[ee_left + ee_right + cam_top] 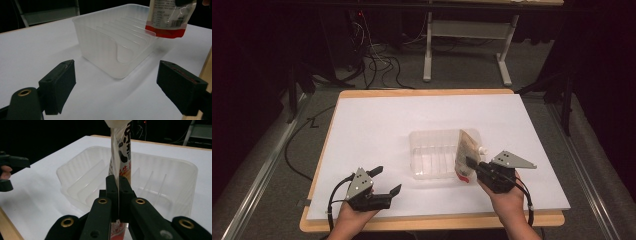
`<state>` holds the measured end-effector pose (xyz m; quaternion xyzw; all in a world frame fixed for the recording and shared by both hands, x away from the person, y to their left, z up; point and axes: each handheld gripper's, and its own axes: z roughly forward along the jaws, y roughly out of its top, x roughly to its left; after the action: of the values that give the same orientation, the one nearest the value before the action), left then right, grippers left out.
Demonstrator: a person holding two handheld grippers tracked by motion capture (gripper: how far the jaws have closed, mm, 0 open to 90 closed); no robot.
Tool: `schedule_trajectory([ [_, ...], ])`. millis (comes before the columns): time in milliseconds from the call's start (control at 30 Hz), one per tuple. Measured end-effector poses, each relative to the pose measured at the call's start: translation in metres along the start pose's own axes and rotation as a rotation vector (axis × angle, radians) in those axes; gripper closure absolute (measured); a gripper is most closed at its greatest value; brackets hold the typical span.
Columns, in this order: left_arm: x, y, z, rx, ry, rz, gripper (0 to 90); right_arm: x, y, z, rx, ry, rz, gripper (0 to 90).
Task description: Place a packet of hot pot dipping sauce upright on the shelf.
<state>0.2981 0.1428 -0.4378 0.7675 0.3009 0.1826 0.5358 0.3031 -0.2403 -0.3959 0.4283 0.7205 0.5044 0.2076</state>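
Observation:
A clear plastic bin (432,155) with upright dividers stands on the white table sheet (382,125). My right gripper (470,163) is shut on a flat drink pouch (466,152), white with a red bottom band and a white cap, and holds it upright over the bin's right end. In the right gripper view the jaws pinch the pouch (121,160) by its edge, with the bin (82,180) behind it. My left gripper (386,180) rests open near the table's front left, with nothing between its jaws. It faces the bin (110,47) and the hanging pouch (170,17).
The wooden table edge (432,221) runs along the front, close to both hands. A white desk frame (464,35) and loose cables (377,62) lie on the floor beyond the table's far edge. White sheet lies bare left of the bin.

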Motion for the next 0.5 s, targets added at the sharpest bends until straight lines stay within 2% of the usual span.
schedule_trajectory([
  [500, -0.002, 0.001, 0.002, 0.003, -0.011, 0.01, 16.1, -0.007, 0.007, 0.02, 0.009, -0.035, -0.001, 90.0],
])
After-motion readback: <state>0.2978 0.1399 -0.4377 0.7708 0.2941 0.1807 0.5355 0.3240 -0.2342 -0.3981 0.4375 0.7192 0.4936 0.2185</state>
